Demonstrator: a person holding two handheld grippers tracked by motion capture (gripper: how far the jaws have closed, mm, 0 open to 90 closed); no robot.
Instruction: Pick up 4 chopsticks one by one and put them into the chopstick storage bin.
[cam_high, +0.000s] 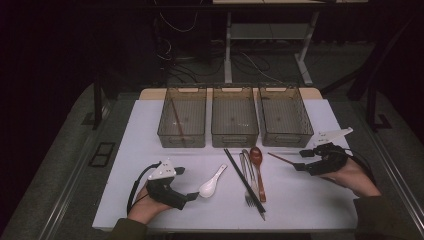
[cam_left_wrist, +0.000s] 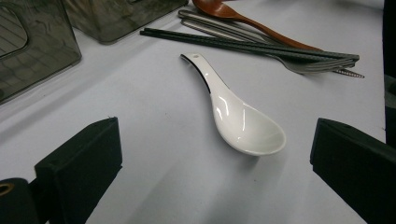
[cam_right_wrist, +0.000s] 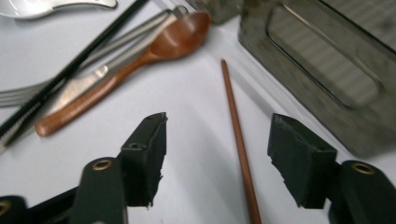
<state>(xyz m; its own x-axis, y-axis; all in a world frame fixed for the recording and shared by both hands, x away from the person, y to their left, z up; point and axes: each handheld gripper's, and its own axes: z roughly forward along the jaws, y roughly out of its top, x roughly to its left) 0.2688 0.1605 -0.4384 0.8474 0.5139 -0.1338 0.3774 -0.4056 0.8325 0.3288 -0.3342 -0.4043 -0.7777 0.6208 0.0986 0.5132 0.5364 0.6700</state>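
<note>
High view: left gripper (cam_high: 192, 196) rests near the table's (cam_high: 150, 130) front edge, tips just beside the white spoon (cam_high: 212, 182); right gripper (cam_high: 299, 160) at a brown chopstick (cam_high: 281, 159) below three bins (cam_high: 235, 117).

Left gripper view: jaws wide apart, spoon (cam_left_wrist: 236, 114) ahead between them, untouched; bare table around it.

Right gripper view: jaws apart, chopstick (cam_right_wrist: 239, 140) between, unclamped; a bin wall close by.
</note>
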